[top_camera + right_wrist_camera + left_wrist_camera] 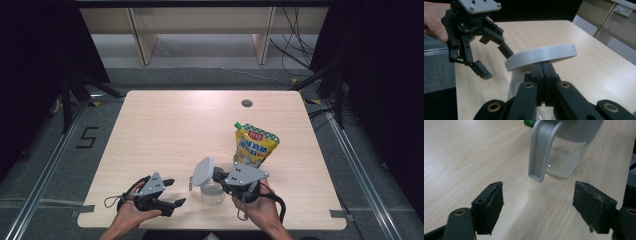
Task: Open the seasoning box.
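Gaping wide with nothing between their pads, the left tongs (172, 192) sat low over the near edge of the surface (165, 125), and their open mouth faced the jug (212, 192) just to their right in the high view. From the left gripper view the jug's grey handle (539, 152) hung straight ahead, between the lines of the two jaws but beyond their tips and not touched; its long axis ran up and down, so a level approach would likely bring one pad to each side of it. The right tongs (544, 68) were pressed fully together on the rim of the grey lid (541, 56), which stood tipped up above the jug's mouth. Of the two, the right was the one in contact with the jug's lid, while the left was the nearer to the handle and free to take it. The jug itself was a small clear vessel, standing upright near the front edge, with what looked like a little clear liquid or droplets inside. A yellow pouch (254, 145) with a green cap stood behind it, close by but apart.
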